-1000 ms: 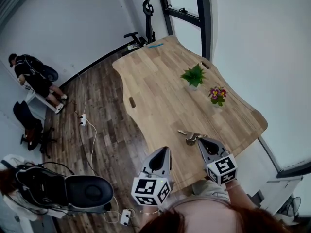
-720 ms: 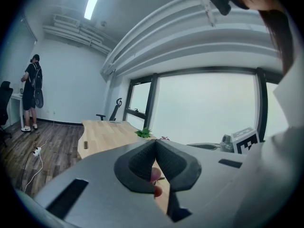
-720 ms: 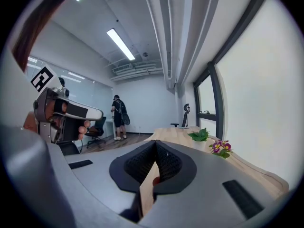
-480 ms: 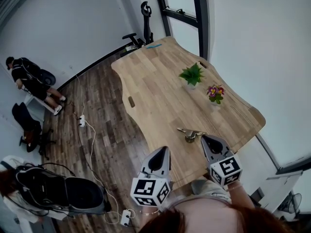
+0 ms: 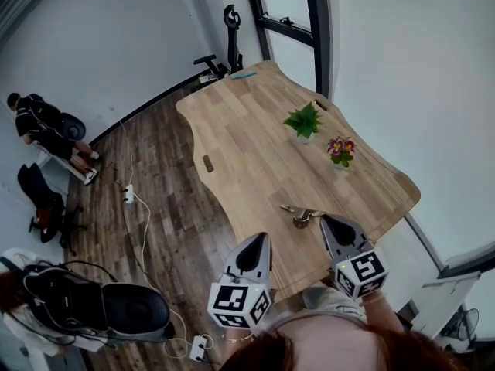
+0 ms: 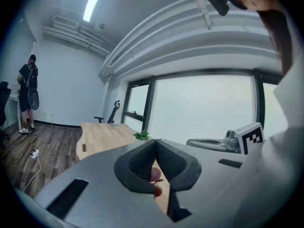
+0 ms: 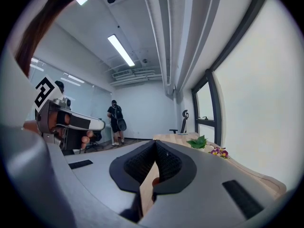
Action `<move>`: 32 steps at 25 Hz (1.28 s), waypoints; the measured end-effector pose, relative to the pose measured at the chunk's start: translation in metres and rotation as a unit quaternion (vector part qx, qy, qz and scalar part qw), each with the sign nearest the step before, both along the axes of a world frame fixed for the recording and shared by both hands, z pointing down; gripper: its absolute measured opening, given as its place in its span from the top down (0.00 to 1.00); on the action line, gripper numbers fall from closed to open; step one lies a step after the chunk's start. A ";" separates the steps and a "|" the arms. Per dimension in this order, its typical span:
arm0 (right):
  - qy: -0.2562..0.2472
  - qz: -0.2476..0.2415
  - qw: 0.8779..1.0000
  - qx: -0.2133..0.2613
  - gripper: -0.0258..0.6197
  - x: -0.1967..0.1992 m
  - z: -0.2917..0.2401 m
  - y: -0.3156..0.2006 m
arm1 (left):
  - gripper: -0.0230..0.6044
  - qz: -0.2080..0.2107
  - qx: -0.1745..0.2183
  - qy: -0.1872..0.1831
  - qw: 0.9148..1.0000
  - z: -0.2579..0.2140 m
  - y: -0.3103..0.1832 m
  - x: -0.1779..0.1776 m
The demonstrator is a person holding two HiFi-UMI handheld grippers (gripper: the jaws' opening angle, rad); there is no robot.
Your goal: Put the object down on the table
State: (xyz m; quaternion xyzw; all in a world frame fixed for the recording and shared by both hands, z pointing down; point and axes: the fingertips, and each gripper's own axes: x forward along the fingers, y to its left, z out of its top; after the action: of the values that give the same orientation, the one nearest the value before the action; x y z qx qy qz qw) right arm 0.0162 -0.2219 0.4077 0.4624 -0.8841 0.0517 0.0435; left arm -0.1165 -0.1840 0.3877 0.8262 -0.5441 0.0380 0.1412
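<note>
A bunch of keys (image 5: 298,216) lies on the wooden table (image 5: 247,149) near its front edge. My right gripper (image 5: 328,222) hovers just right of the keys, a little apart from them, shut with nothing between its pads (image 7: 164,163). My left gripper (image 5: 255,245) is held over the table's front edge to the left of the keys, also shut and empty; in the left gripper view its pads (image 6: 142,163) meet at the tip. The keys are hidden in both gripper views.
A green plant (image 5: 305,120) and a small pot of flowers (image 5: 341,150) stand at the table's right side, a blue item (image 5: 246,74) at its far end. A black bag (image 5: 100,304) and cables lie on the floor at left; a person (image 5: 39,122) stands far left.
My right gripper has lifted a little and drawn away from the keys, which stay on the table. The left gripper has hardly moved.
</note>
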 end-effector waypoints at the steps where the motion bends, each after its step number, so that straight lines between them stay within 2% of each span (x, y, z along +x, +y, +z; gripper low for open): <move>1: 0.000 0.000 1.000 0.002 0.96 0.000 -0.001 -0.001 | 0.96 0.000 0.000 0.000 1.000 0.000 -0.001 0.000; 10: 0.007 -0.001 1.000 0.008 0.96 0.002 -0.006 -0.006 | 0.96 0.001 0.001 -0.001 1.000 0.000 -0.010 0.003; 15: -0.015 -0.014 1.000 0.014 0.96 0.001 -0.010 -0.008 | 0.96 0.003 -0.002 0.001 1.000 0.003 -0.016 0.007; 32: -0.002 0.002 1.000 0.009 0.96 0.013 -0.007 -0.027 | 0.96 0.006 -0.009 0.005 1.000 0.009 -0.036 0.014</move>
State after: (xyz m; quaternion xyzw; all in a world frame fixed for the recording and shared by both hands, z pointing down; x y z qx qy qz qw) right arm 0.0294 -0.2493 0.4003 0.4648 -0.8835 0.0448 0.0370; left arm -0.1025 -0.2205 0.3969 0.8286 -0.5378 0.0394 0.1507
